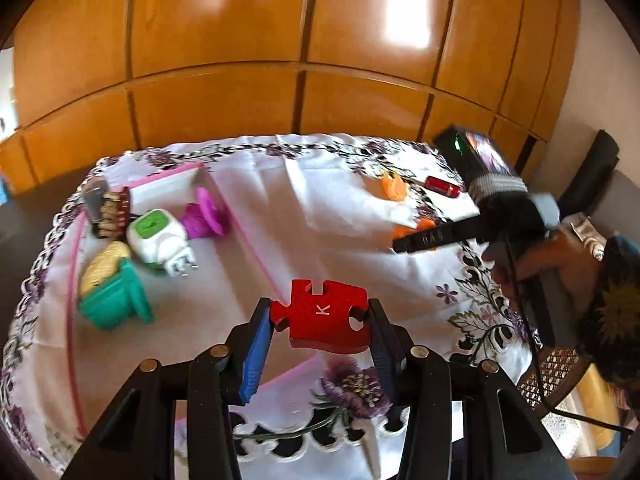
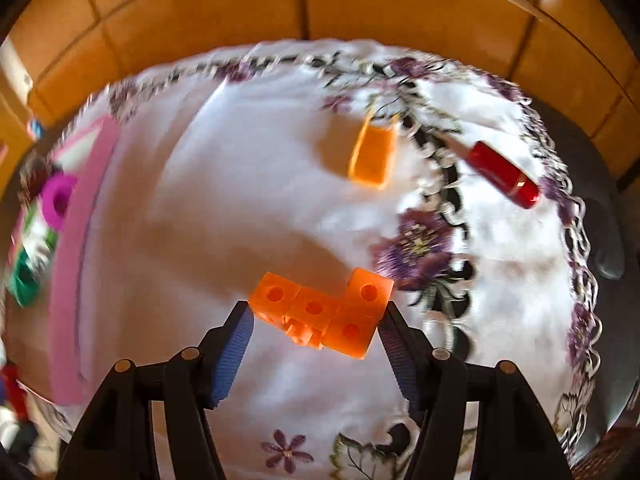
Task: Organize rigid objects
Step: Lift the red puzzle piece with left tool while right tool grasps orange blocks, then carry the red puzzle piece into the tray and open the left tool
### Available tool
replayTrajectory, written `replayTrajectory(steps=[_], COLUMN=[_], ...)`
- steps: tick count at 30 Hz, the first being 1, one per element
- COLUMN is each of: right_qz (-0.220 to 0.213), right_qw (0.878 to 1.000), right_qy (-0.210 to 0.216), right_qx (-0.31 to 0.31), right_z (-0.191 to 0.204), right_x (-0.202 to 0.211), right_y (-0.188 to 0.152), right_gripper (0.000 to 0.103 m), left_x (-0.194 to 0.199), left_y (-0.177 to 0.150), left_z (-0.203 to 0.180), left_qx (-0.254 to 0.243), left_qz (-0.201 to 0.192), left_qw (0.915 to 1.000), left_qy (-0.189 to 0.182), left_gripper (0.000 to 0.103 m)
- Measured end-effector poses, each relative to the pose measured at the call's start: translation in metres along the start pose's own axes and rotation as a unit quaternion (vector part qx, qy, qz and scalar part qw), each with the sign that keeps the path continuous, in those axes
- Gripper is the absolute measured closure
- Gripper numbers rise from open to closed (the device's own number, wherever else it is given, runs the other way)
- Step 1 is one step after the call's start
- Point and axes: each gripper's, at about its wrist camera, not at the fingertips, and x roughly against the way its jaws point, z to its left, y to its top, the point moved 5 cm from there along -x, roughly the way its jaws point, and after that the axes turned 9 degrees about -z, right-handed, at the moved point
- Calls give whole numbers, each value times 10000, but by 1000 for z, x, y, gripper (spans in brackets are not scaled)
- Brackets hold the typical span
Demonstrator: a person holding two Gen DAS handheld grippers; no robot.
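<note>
- Left claw (image 1: 320,316): clamped on a red puzzle piece (image 1: 322,314) marked K, both blue pads pressed against its sides, the piece carried flat and clear of the cloth.
- Governing relation: the pink-rimmed tray (image 1: 244,236) lies to the left and slightly above the held piece in the left wrist frame; its near right rim runs diagonally just beside the piece. In my judgement the left hand is the nearer to the tray and need only travel left over that rim.
- Tray contents, left of frame: a white and green plug adapter (image 1: 158,240), a magenta spool (image 1: 204,216), a teal cup (image 1: 114,300) with a gold item (image 1: 102,266) against it, and a dark item at the far corner, too blurred to name.
- Right claw (image 2: 316,320): closed about an orange block cluster (image 2: 324,308); the long axis of the cluster runs left to right across the jaws. Pad contact appears made on both ends, though blur limits certainty.
- From the right claw the tray sits at the far left edge of the frame, well apart.
- Not yet sorted, upper right of the right wrist frame: an orange clip (image 2: 374,156) and a red cylinder (image 2: 502,174).
- Worktop (image 2: 604,236): dark, under a white cloth (image 2: 224,200) with purple floral embroidery.
- Room: glossy wooden cabinet doors (image 1: 224,44) behind; a cane chair seat (image 1: 556,376) at lower right.
</note>
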Motion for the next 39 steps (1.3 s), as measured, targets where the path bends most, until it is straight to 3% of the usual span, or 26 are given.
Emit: replayTrajectory(steps=[11, 34, 39], right_qz=[-141, -246, -255], right_qw=[9997, 9996, 9995], right_qy=[168, -9, -27], right_qx=[-104, 155, 166], right_z=[-1, 4, 4], right_x=[0, 0, 0], right_y=[-3, -4, -5], right_gripper=[38, 38, 38], left_x=[16, 32, 40], left_y=[4, 5, 5], left_z=[30, 63, 85], left_qx=[313, 544, 768], left_qz=[-81, -123, -175], left_qw=[9985, 9935, 9901], left_qy=[434, 995, 1158], left_gripper=[57, 57, 57])
